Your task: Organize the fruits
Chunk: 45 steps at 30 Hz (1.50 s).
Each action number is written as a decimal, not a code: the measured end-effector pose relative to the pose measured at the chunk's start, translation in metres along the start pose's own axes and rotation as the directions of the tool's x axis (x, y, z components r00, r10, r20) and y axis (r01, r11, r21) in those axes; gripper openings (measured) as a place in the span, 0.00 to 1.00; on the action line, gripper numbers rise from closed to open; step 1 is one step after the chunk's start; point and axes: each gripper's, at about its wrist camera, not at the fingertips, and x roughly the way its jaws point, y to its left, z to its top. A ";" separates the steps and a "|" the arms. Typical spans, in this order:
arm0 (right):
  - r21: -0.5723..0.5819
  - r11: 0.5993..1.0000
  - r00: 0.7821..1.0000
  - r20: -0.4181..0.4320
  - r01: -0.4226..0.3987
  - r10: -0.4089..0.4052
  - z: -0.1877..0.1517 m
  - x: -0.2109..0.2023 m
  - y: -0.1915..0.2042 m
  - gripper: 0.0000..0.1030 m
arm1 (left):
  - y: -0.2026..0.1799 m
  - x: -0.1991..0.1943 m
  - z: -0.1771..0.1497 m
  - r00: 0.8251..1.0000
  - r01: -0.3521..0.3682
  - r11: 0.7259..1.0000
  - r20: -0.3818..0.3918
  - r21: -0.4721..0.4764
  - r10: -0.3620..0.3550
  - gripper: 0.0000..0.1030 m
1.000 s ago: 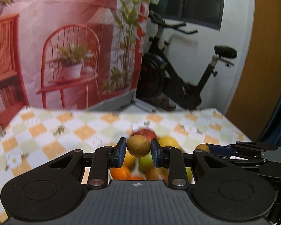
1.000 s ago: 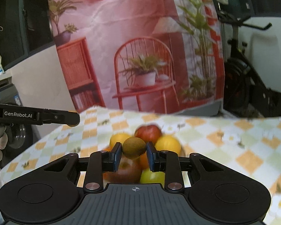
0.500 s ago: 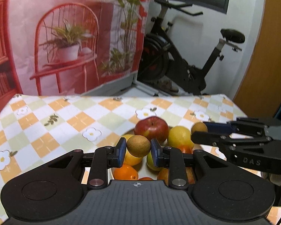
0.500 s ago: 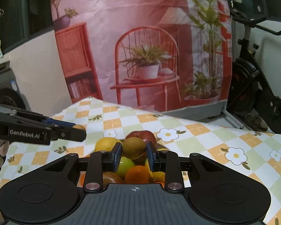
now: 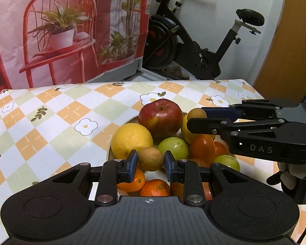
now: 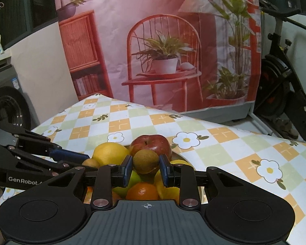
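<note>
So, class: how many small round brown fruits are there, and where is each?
2. One brown fruit sits gripped in the left tongs above the plate; the other brown fruit is gripped in the right tongs. More may be hidden in the pile.

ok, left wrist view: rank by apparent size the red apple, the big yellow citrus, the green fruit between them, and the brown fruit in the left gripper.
1. Red apple and yellow citrus: look alike
2. Green fruit
3. Brown fruit in left gripper, smallest despite being nearest
</note>
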 end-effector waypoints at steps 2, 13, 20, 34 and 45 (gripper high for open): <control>0.000 1.000 1.000 -0.006 -0.001 0.001 -0.001 0.001 -0.001 0.25 | 0.000 0.002 0.000 1.000 0.000 1.000 -0.005 -0.001 0.000 0.29; -0.002 1.000 1.000 -0.009 -0.003 0.003 -0.002 0.004 0.000 0.27 | -0.001 0.005 0.001 1.000 -0.006 1.000 -0.007 -0.002 0.006 0.29; 0.002 1.000 1.000 0.009 0.010 -0.010 0.000 -0.004 0.003 0.29 | -0.001 0.000 0.004 1.000 -0.018 1.000 -0.004 -0.015 0.018 0.32; 0.027 0.994 0.993 0.055 0.106 -0.107 -0.007 -0.052 0.016 0.93 | -0.001 -0.043 0.006 0.996 -0.043 0.997 0.069 -0.071 0.048 0.87; 0.088 0.986 0.985 0.090 0.139 -0.147 -0.018 -0.095 0.024 1.00 | -0.010 -0.079 -0.001 0.987 -0.054 0.998 0.148 -0.042 0.060 0.96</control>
